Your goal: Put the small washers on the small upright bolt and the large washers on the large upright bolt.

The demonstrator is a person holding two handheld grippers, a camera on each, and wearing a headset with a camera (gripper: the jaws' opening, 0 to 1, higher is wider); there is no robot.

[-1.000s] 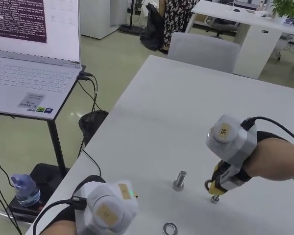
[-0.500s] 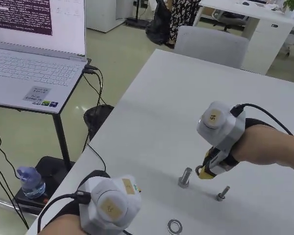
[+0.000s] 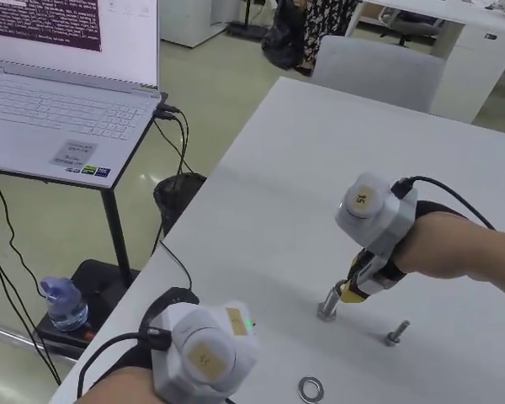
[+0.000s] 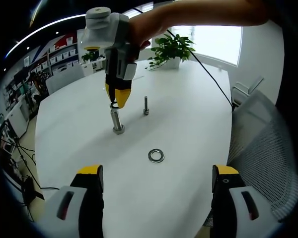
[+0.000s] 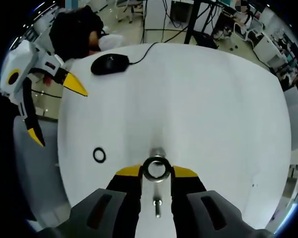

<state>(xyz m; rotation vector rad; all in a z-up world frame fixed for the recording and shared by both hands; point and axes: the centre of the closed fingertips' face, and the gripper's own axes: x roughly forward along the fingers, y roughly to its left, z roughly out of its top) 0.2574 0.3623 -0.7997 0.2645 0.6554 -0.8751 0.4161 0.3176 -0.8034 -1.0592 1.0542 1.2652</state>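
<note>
Holding a washer (image 5: pixel 155 168) pinched by its rim between the yellow tips, the right gripper (image 3: pixel 354 292) hangs just over the large bolt (image 3: pixel 326 305), which stands upright on the white table (image 3: pixel 269 210). Jaws are narrow, closed on the ring.

Step in hand, as I read it: drop this ring over the big bolt. In the right gripper view the hole sits almost on the bolt's end, w/ a sliver of the bolt showing just above the ring, so alignment looks close but not dead-on.

To do it well:
- Nudge until the bolt tip shows centred thru the hole.
- Keep the ring square to the shank and lower till the tip is inside.
- Then ease the jaws apart & let it slide down.

Letting go early or w/ the ring tilted risks it catching on the thread or skating off across the table. A sideways bump could topple the bolt, which seems to stand on its head alone.

The small bolt (image 3: pixel 395 333) stands near, apart from the tips. A second washer (image 3: pixel 310 389) lies flat on the table nearer the person. At the near edge the left gripper (image 4: pixel 156 188) is wide open & empty, pointing at the work from well back. It's prob. best left there till the drop is done.
</note>
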